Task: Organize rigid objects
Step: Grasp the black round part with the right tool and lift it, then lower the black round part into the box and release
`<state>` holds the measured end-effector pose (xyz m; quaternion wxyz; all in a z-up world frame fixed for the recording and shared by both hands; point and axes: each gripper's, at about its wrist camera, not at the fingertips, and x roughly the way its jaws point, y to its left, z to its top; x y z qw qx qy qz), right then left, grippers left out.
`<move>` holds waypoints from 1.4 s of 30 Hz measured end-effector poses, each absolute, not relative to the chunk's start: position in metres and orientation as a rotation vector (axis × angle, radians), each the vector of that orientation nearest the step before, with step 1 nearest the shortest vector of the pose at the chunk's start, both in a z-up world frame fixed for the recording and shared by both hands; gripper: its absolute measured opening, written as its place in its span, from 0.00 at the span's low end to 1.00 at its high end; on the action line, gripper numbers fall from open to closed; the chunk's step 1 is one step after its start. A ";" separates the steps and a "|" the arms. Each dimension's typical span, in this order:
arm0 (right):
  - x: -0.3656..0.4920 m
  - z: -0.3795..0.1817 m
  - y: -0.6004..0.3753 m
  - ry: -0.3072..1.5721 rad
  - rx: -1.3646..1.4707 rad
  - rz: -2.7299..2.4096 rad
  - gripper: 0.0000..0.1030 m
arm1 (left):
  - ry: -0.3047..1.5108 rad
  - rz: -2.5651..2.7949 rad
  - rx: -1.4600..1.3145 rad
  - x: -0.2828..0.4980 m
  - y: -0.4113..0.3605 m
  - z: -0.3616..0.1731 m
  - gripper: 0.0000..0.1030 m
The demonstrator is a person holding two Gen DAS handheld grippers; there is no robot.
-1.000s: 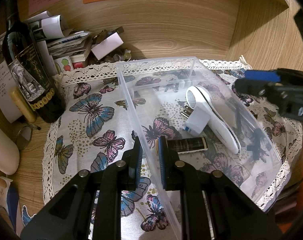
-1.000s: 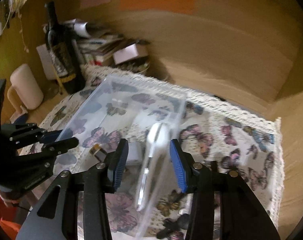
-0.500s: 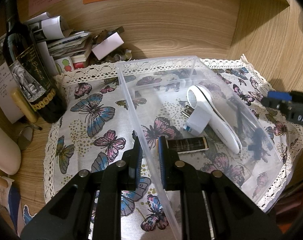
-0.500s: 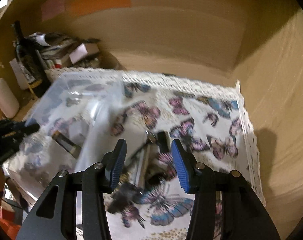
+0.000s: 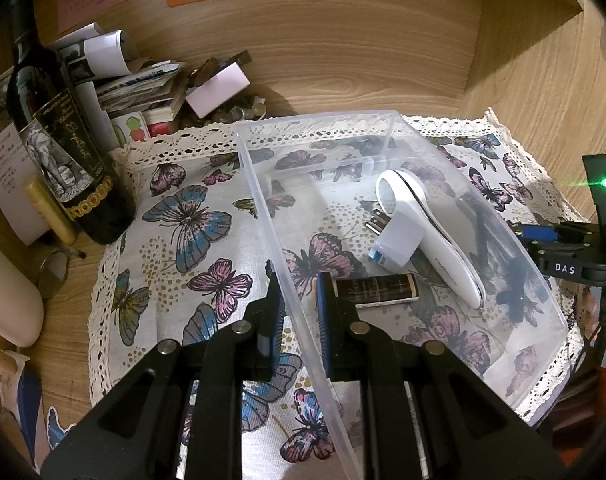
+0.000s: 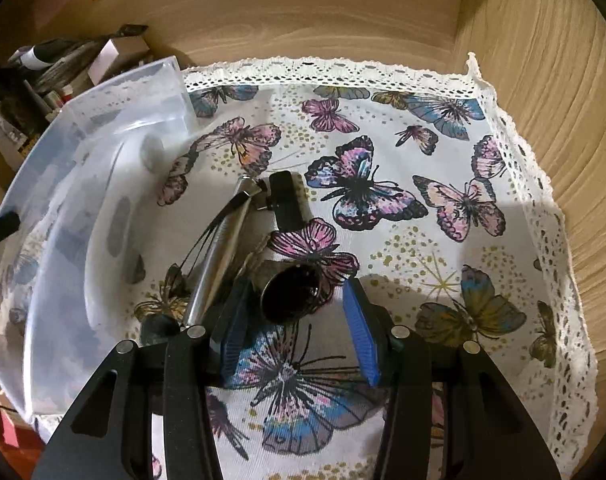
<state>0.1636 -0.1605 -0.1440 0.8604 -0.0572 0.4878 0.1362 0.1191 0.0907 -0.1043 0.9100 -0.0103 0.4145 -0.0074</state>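
My left gripper (image 5: 299, 312) is shut on the near left wall of a clear plastic bin (image 5: 263, 184) that stands on a butterfly cloth (image 5: 183, 216). In the bin lie a white handheld device (image 5: 419, 228), a white plug adapter (image 5: 395, 240) and a dark tube (image 5: 375, 286). My right gripper (image 6: 293, 320) is open, low over the cloth to the right of the bin (image 6: 103, 128). A dark cylinder with an open mouth (image 6: 291, 292) sits between its fingertips. A metal rod (image 6: 219, 256) and a black block (image 6: 287, 200) lie just beyond.
A wine bottle (image 5: 55, 152) stands at the left of the cloth, with a pile of papers and small boxes (image 5: 151, 88) behind it. Wooden walls (image 6: 543, 120) close the back and right side. The cloth's lace edge (image 6: 543, 216) runs along the right.
My right gripper has swung from over the bin to the right and down onto the loose items on the cloth. My left gripper has kept its hold on the bin wall.
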 end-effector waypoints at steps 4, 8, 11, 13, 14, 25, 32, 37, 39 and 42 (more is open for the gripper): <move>0.164 -0.140 -0.160 1.003 -0.126 0.292 0.30 | 0.857 -0.013 -0.021 0.120 0.091 -0.105 0.14; 0.164 -0.130 -0.159 0.973 -0.122 0.296 0.30 | 0.857 -0.013 -0.020 0.119 0.091 -0.105 0.14; 0.161 -0.115 -0.157 0.932 -0.117 0.308 0.30 | 0.857 -0.014 -0.020 0.119 0.091 -0.105 0.14; 0.159 -0.104 -0.153 0.902 -0.114 0.325 0.30 | 0.857 -0.014 -0.021 0.120 0.090 -0.105 0.14; 0.158 -0.098 -0.149 0.885 -0.114 0.336 0.30 | 0.857 -0.013 -0.021 0.120 0.090 -0.105 0.14; 0.146 -0.062 -0.090 0.779 -0.165 0.498 0.30 | 0.857 -0.017 -0.021 0.119 0.089 -0.105 0.14; 0.142 -0.071 -0.052 0.804 -0.245 0.588 0.30 | 0.856 -0.019 -0.024 0.119 0.089 -0.105 0.14; 0.142 -0.086 -0.034 0.867 -0.286 0.626 0.30 | 0.855 -0.022 -0.026 0.119 0.089 -0.105 0.14; 0.142 -0.091 -0.030 0.884 -0.298 0.632 0.30 | 0.855 -0.023 -0.027 0.119 0.089 -0.105 0.14; 0.143 -0.097 -0.026 0.913 -0.313 0.635 0.30 | 0.855 -0.023 -0.027 0.119 0.090 -0.105 0.14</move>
